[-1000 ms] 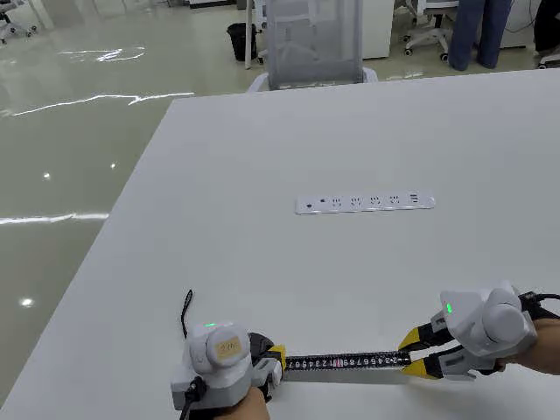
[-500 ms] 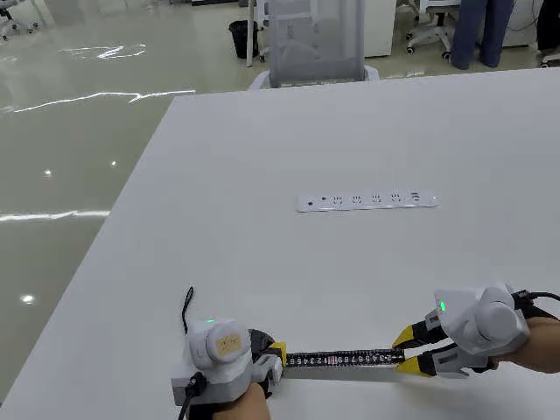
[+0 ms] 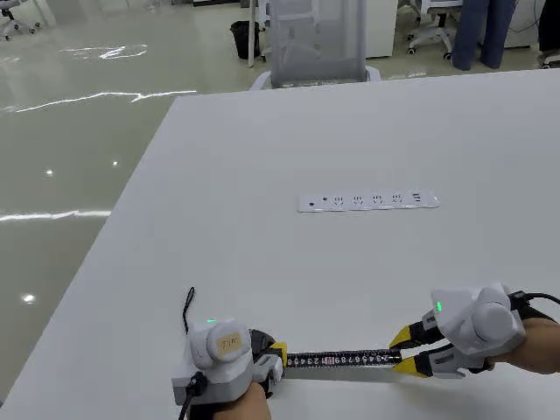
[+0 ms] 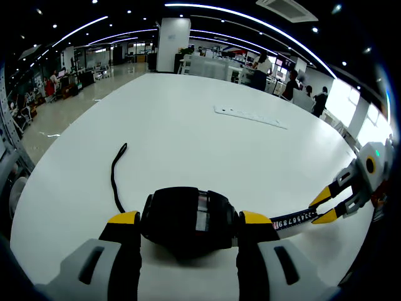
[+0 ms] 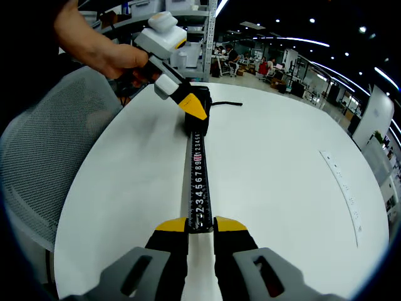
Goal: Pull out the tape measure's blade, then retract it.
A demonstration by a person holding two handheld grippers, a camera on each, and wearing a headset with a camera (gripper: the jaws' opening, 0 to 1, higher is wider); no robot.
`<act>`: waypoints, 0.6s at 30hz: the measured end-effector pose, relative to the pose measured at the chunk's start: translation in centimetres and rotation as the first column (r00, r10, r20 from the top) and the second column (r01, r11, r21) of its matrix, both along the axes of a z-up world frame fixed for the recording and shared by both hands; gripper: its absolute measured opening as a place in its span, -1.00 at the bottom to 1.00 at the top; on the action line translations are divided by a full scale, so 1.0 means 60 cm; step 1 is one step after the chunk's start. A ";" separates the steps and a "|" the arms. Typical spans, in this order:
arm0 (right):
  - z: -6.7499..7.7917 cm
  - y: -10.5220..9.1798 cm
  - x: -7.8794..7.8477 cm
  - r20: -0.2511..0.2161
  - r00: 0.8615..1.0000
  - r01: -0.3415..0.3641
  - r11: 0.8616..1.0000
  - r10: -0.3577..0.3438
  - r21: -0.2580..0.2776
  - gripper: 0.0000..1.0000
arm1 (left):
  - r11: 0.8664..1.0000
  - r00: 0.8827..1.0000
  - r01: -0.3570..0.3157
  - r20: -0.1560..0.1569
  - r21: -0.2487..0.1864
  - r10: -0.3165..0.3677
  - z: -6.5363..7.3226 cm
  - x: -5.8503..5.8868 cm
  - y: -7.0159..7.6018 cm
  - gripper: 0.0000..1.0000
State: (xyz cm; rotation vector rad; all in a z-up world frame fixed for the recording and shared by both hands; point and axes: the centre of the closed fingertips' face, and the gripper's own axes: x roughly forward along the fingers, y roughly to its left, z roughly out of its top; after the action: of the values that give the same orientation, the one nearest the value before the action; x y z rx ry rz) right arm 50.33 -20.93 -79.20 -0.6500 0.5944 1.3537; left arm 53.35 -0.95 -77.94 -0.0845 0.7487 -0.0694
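Observation:
A black tape measure case (image 4: 188, 216) sits on the white table near its front edge, and my left gripper (image 4: 188, 219) is shut on it. Its black blade (image 3: 341, 359) with white numbers runs out to the right across the table. My right gripper (image 5: 200, 224) is shut on the blade's end (image 5: 199, 221). In the head view the left gripper (image 3: 273, 357) is at bottom left and the right gripper (image 3: 401, 350) at bottom right. From the right gripper view the case (image 5: 199, 113) lies far along the blade (image 5: 197, 182). A black wrist cord (image 4: 116, 175) trails from the case.
A white power strip (image 3: 367, 201) lies flat mid-table, well beyond the blade. The table's left edge (image 3: 131, 184) drops to a shiny floor. An office chair (image 3: 315, 39) stands at the far edge, and a mesh chair (image 5: 44, 144) is at the near side.
My right gripper has slid a little to the left toward the case, so slightly less blade is out. The left gripper and the case have stayed put.

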 end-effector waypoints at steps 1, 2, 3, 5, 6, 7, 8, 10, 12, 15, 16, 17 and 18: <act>0.001 0.001 0.000 0.000 1.000 0.000 1.000 0.000 0.001 -0.72 | 1.000 1.000 0.000 0.000 0.000 0.000 0.000 0.000 0.000 0.15; 0.001 0.002 0.000 0.000 1.000 0.000 1.000 0.000 0.001 -0.72 | 1.000 1.000 0.000 0.000 -0.001 0.000 -0.001 0.001 0.000 0.15; 0.001 0.002 0.000 0.000 1.000 0.000 1.000 0.000 0.001 -0.72 | 1.000 1.000 0.000 0.000 -0.001 0.000 -0.001 0.001 0.000 0.15; 0.000 0.004 0.001 -0.001 1.000 -0.001 1.000 0.001 0.002 -0.72 | 1.000 1.000 0.000 0.001 -0.002 0.000 -0.001 0.001 0.000 0.15; 0.000 0.005 0.001 -0.001 1.000 -0.001 1.000 0.001 0.002 -0.72 | 1.000 1.000 0.001 0.001 -0.002 -0.001 0.000 0.001 0.001 0.15; 0.000 0.005 0.001 -0.002 1.000 -0.001 1.000 0.001 0.002 -0.72 | 1.000 1.000 0.000 0.000 -0.002 0.000 0.000 0.001 0.001 0.15; 0.000 0.006 0.001 -0.002 1.000 -0.001 1.000 0.001 0.003 -0.72 | 1.000 1.000 0.001 0.000 -0.001 -0.001 -0.001 0.001 0.001 0.15; 0.000 0.008 0.002 -0.001 1.000 -0.001 1.000 0.001 0.003 -0.72 | 1.000 1.000 0.001 0.000 -0.002 -0.001 -0.001 0.001 0.001 0.15; 0.000 0.010 0.002 -0.001 1.000 -0.002 1.000 0.002 0.004 -0.72 | 1.000 1.000 0.001 0.001 -0.001 -0.001 0.000 0.001 0.001 0.15; 0.000 0.011 0.002 -0.002 1.000 -0.002 1.000 0.002 0.005 -0.72 | 1.000 1.000 0.002 0.000 -0.002 -0.002 0.000 0.002 0.001 0.15; -0.001 0.012 0.003 -0.001 1.000 -0.002 1.000 0.002 0.004 -0.72 | 1.000 1.000 0.001 0.001 -0.002 -0.001 0.000 0.002 0.001 0.15; -0.001 0.013 0.003 -0.002 1.000 -0.001 1.000 0.001 0.005 -0.72 | 1.000 1.000 0.001 0.001 -0.002 -0.001 0.000 0.001 0.001 0.15; -0.001 0.013 0.003 -0.003 1.000 -0.002 1.000 0.002 0.005 -0.72 | 1.000 1.000 0.002 0.001 -0.002 -0.002 0.000 0.001 0.001 0.15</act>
State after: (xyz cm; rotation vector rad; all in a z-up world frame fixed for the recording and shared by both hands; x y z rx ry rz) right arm 50.48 -20.12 -79.23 -0.6451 0.5928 1.3575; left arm 53.42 -0.90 -77.91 -0.0854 0.7480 -0.0717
